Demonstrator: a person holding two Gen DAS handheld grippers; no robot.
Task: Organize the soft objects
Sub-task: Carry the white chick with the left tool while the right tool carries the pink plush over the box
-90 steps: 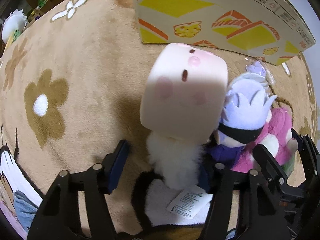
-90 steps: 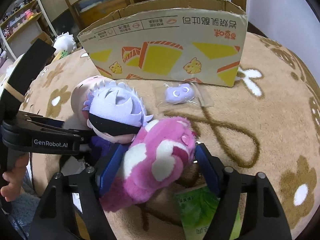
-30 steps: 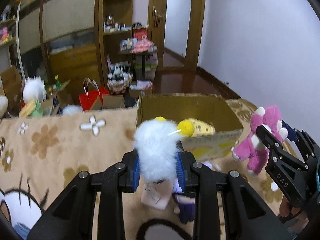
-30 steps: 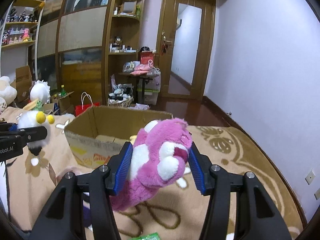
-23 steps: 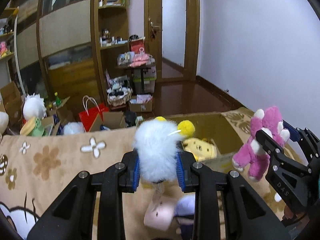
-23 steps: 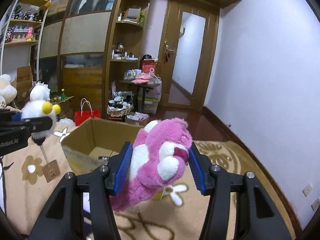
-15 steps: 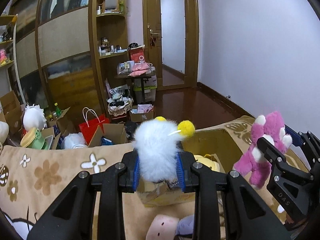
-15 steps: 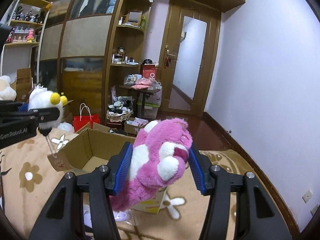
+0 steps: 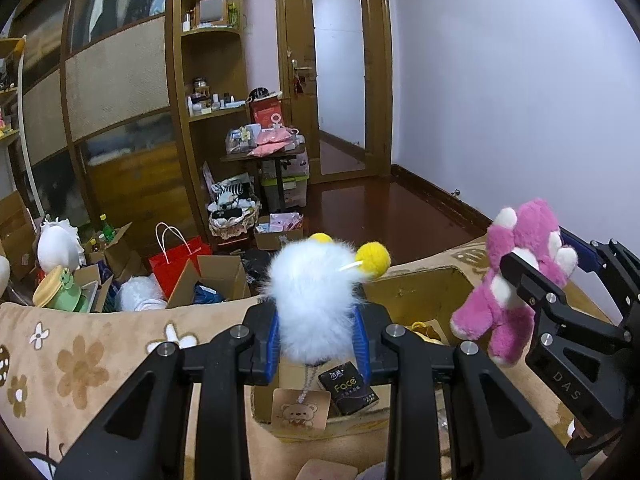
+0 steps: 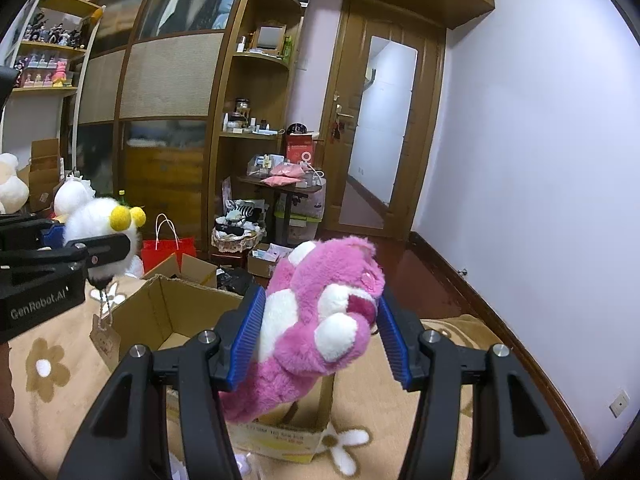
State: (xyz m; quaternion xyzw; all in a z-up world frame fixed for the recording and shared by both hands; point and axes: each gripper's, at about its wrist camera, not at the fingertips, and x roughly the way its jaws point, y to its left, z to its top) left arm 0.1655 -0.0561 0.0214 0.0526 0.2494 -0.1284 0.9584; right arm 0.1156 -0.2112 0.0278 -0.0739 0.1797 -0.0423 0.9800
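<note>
My left gripper (image 9: pixel 316 344) is shut on a fluffy white plush (image 9: pixel 314 300) with yellow pom-poms; a paper tag (image 9: pixel 301 408) hangs under it. It also shows in the right wrist view (image 10: pixel 100 220). My right gripper (image 10: pixel 318 344) is shut on a pink and white plush (image 10: pixel 320 324), seen from the left wrist view (image 9: pixel 520 276) at the right. Both toys hang high above an open cardboard box (image 9: pixel 416 292), (image 10: pixel 160 316) on the flower-patterned tan blanket (image 9: pixel 80 360).
Inside the box lie a yellow plush (image 9: pixel 420 330) and a dark tissue pack (image 9: pixel 348 388). A pink plush (image 9: pixel 326 470) lies on the blanket before the box. Beyond are a red bag (image 9: pixel 176 264), open cartons, wooden shelves and a door.
Both grippers have closed on their plushes and lifted them from the blanket. Over the last second they kept rising and moved toward the box, so its inside now lies below them.
</note>
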